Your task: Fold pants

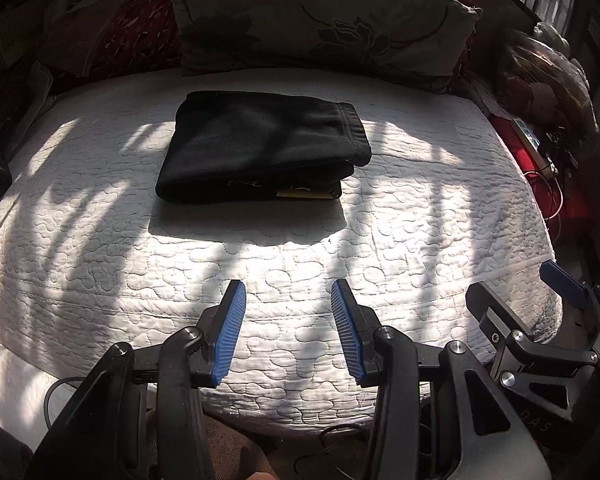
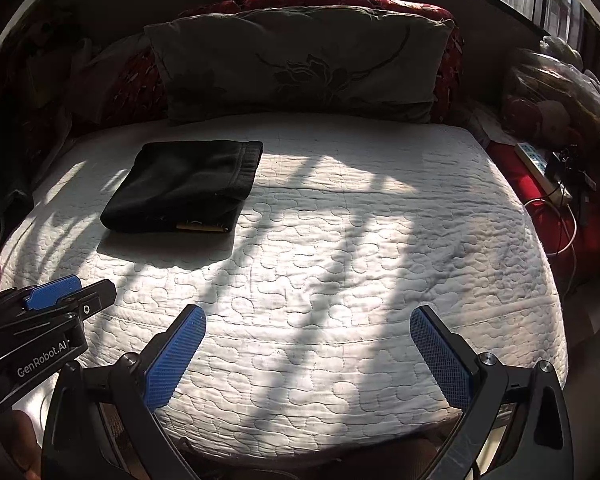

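Clearly folded pants (image 1: 262, 148) lie well beyond the empty left gripper (image 1: 288, 330).

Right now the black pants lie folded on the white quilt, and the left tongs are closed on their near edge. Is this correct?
Not quite. The black pants do lie folded on the white quilt, but the left tongs are open and empty, apart from the pants and short of their near edge. The left wrist view shows it.

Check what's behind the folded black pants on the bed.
Behind the folded black pants a strip of white quilted bedcover, then a grey floral pillow leaning on red patterned cushions. What lies behind the pillow is covered.
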Action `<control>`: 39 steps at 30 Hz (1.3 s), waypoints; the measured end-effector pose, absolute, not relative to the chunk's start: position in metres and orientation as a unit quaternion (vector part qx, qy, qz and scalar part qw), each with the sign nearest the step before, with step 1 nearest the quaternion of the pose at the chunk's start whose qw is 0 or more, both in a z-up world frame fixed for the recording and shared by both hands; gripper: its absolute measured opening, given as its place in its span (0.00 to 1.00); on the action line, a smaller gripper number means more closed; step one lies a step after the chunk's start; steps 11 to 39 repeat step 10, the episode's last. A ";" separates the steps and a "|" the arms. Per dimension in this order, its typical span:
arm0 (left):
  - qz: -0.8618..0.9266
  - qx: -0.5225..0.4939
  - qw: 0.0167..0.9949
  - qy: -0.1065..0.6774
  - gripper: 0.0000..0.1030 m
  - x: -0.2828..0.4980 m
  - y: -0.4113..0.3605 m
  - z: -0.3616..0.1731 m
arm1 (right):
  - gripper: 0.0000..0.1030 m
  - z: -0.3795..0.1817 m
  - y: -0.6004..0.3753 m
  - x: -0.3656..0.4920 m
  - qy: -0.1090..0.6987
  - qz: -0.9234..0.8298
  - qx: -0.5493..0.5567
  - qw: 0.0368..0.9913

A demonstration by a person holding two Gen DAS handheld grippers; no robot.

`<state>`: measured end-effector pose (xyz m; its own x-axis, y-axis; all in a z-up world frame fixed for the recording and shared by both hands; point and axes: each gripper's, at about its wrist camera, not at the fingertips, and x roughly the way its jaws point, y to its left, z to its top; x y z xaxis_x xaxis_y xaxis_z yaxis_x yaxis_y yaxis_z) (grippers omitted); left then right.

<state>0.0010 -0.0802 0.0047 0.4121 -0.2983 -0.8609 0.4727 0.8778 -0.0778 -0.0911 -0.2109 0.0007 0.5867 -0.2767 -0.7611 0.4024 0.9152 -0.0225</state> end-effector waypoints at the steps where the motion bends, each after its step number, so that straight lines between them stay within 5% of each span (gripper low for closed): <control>1: -0.231 0.088 0.835 0.491 0.42 0.001 -0.081 0.005 | 1.00 0.001 -0.212 -0.091 0.413 -0.192 0.077 0.887; 3: -0.226 0.082 0.837 0.492 0.51 0.003 -0.081 0.006 | 1.00 0.000 -0.214 -0.091 0.415 -0.193 0.080 0.886; 8: -0.201 0.083 0.863 0.456 0.54 0.004 -0.079 0.016 | 1.00 -0.001 -0.218 -0.092 0.414 -0.194 0.090 0.885; 39: -0.191 0.084 0.870 0.448 0.55 0.005 -0.079 0.020 | 1.00 -0.001 -0.220 -0.092 0.414 -0.194 0.092 0.885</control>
